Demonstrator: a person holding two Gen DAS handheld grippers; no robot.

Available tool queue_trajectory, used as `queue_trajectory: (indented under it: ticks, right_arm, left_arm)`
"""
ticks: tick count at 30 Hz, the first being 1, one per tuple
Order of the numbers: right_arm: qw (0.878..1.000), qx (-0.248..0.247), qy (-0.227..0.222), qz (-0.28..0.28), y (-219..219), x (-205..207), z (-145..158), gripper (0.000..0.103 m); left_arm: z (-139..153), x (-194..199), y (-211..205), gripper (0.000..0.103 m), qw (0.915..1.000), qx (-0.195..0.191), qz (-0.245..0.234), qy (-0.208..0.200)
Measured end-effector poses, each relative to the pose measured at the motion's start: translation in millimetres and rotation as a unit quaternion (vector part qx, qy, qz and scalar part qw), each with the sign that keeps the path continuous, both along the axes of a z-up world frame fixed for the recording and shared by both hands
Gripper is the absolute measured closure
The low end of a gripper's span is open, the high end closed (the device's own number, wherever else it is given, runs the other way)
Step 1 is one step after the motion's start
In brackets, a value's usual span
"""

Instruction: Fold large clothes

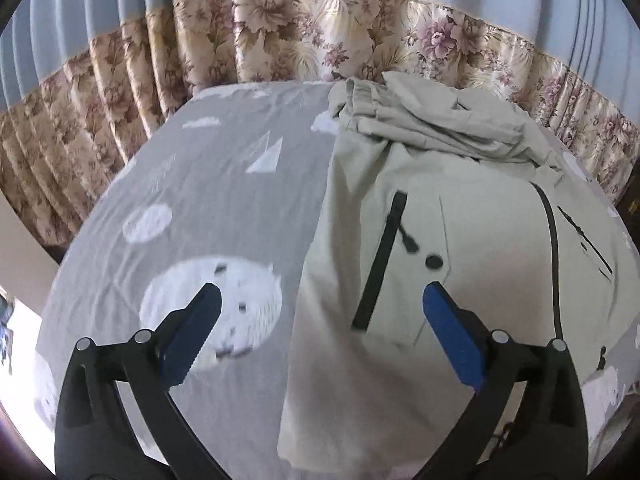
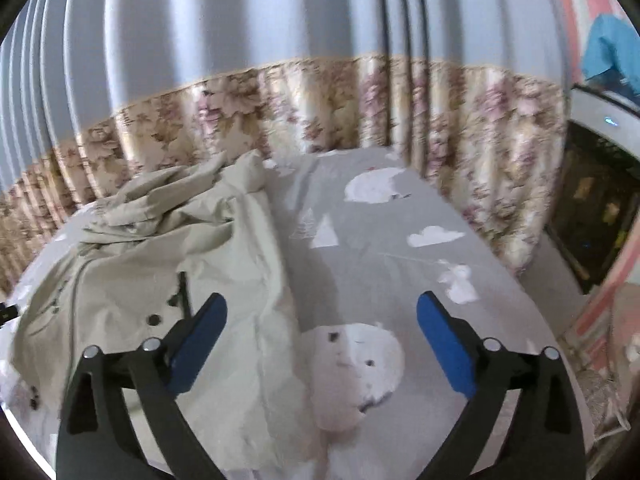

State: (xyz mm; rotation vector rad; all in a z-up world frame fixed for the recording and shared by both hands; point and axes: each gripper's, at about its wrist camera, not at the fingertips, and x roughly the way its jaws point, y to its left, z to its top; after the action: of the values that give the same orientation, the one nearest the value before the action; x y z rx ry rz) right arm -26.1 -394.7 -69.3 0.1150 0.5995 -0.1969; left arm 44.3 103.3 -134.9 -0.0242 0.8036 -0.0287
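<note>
Jaws on both tools stand wide apart and hold nothing: the left gripper (image 1: pixel 322 320) hangs over the left edge of the jacket (image 1: pixel 440 240), one finger above the bed sheet (image 1: pixel 208 200) and the other above the cloth, and the right gripper (image 2: pixel 322 332) hangs over the jacket's right edge (image 2: pixel 224 280) in the same manner. No earlier frame is supplied, so treat this only as an open, empty state.

Locate the garment before you proceed. You will find the pale jacket lying flat on the bed, front side up, with its black pocket zip (image 1: pixel 380 260) and a dark snap (image 1: pixel 434 261) showing. Its far end is bunched into a loose heap (image 1: pixel 432 120) close to the flowered curtain (image 1: pixel 320 44). The body is already narrow, with straight edges left and right, which suggests that the side folds are complete; this is a judgement only.

You are between grasps. The next move calls for a fresh hold, one tool on each side of the same end of the jacket. Lower each tool until one finger passes under the cloth edge, close on every layer, and lift both sides level. Flatten the far heap first if you intend to fold that end inward.
</note>
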Motion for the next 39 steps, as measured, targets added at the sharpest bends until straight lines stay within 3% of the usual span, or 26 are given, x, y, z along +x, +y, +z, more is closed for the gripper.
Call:
queue_trajectory:
  ticks: [3, 8, 14, 18, 19, 20, 21, 22, 23, 25, 26, 28, 29, 31, 33, 35, 39]
  right_arm:
    - [1.000, -0.025, 0.013, -0.002, 8, -4, -9, 0.006]
    - [0.997, -0.077, -0.030, 0.002, 31, -26, -7, 0.006]
    - [0.999, -0.015, 0.026, 0.032, 19, -15, -31, 0.006]
    - [0.998, -0.006, 0.048, 0.046, 19, -11, -42, 0.007]
    - [0.997, 0.005, 0.054, 0.055, 20, -8, -44, 0.015]
    - [0.996, 0.011, 0.059, 0.060, 21, -7, -46, 0.034]
    - [0.994, 0.028, 0.073, 0.071, 22, -3, -49, 0.044]
    - [0.993, 0.041, 0.082, 0.080, 23, -2, -53, 0.060]
    - [0.992, 0.045, 0.090, 0.082, 25, -1, -57, 0.064]
    - [0.991, 0.021, 0.101, 0.085, 35, -2, -61, 0.064]
    - [0.991, 0.019, 0.104, 0.087, 37, -3, -61, 0.064]
    - [0.989, 0.028, 0.113, 0.087, 39, -3, -63, 0.058]
    - [0.989, 0.034, 0.118, 0.086, 39, -3, -64, 0.054]
    - [0.988, 0.039, 0.120, 0.084, 40, -3, -65, 0.056]
    - [0.988, 0.057, 0.116, 0.087, 40, -3, -64, 0.087]
    - [0.988, 0.074, 0.108, 0.088, 39, -2, -61, 0.094]
    - [0.986, 0.119, 0.075, 0.092, 28, -16, -43, 0.096]
  left_arm:
    - [-13, -7, -4, 0.003, 0.9999, 0.002, 0.001, 0.011]
    - [-23, -23, -8, 0.003, 0.9996, -0.029, 0.003, 0.005]
    - [-35, -17, -13, 0.003, 0.9988, -0.038, -0.008, 0.031]
    - [-42, -18, -13, 0.004, 0.9973, -0.055, -0.019, 0.043]
    - [-43, -19, -14, 0.005, 0.9978, -0.047, -0.021, 0.041]
    - [-44, -20, -18, 0.006, 0.9983, -0.034, -0.024, 0.042]
    - [-44, -22, -21, 0.007, 0.9984, -0.027, -0.025, 0.042]
    - [-43, -23, -24, 0.011, 0.9985, -0.020, -0.026, 0.043]
    - [-42, -24, -24, 0.012, 0.9986, -0.020, -0.027, 0.042]
    - [-40, -24, -24, 0.018, 0.9986, -0.020, -0.023, 0.043]
    - [-40, -24, -23, 0.026, 0.9987, -0.021, -0.018, 0.042]
    - [-37, -24, -20, 0.054, 0.9990, -0.020, -0.013, 0.037]
    - [-35, -24, -18, 0.061, 0.9991, -0.018, -0.011, 0.036]
    - [-33, -21, -14, 0.076, 0.9988, -0.024, -0.012, 0.042]
    - [-31, -19, -14, 0.085, 0.9987, -0.020, -0.019, 0.043]
    - [-28, -19, -17, 0.091, 0.9988, -0.008, -0.025, 0.041]
    - [-11, -34, -15, 0.096, 0.9991, -0.021, -0.033, 0.018]
